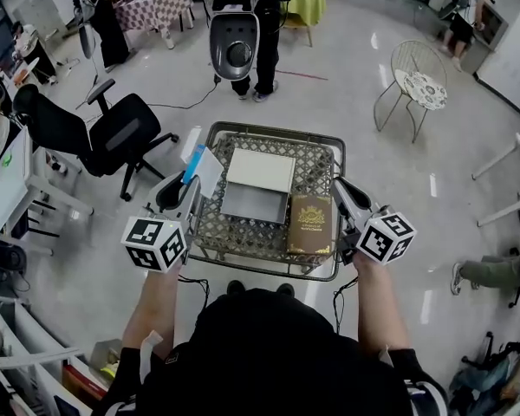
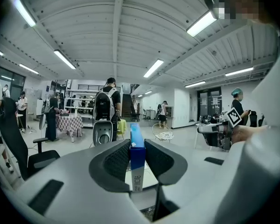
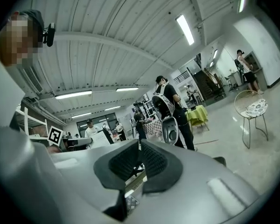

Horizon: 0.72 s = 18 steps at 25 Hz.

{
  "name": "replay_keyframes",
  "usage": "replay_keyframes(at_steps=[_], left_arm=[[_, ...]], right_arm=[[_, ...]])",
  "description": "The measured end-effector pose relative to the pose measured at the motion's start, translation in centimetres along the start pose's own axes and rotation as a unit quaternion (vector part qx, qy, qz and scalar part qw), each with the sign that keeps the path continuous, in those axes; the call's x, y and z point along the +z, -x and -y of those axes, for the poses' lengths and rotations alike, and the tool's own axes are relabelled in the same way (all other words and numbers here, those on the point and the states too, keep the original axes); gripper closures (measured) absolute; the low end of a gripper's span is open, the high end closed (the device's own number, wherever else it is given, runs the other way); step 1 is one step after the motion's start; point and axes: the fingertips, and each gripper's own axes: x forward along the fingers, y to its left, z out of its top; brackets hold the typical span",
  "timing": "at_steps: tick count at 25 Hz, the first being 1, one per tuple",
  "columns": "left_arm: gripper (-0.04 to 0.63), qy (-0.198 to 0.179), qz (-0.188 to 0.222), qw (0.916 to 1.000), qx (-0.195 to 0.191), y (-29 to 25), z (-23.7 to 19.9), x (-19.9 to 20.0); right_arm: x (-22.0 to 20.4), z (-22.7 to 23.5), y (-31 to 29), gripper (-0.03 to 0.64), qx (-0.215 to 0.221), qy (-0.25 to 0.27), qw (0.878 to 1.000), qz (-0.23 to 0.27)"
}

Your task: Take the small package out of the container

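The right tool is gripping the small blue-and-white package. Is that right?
Not quite: it is the left tool that is gripping the small blue-and-white package, as the left gripper view shows. The right tool is shut with nothing in it.
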Motion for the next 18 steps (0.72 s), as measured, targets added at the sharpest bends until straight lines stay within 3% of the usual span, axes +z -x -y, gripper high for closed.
replay_keyframes(at_steps=[11,18], left_arm=[[0.497,0.000,0.059,0.9981,-0.015,1.4,-2.5,4.4],[0.497,0.010,0.068,0.9976,-0.003,2.6,-2.7,3.2]], right_arm=[[3.8,-4.8,-1.2,0.607,0.000,0.056,0.998,0.041],[4.0,-6.2,-1.2,0.607,-0.003,0.093,0.995,0.046]])
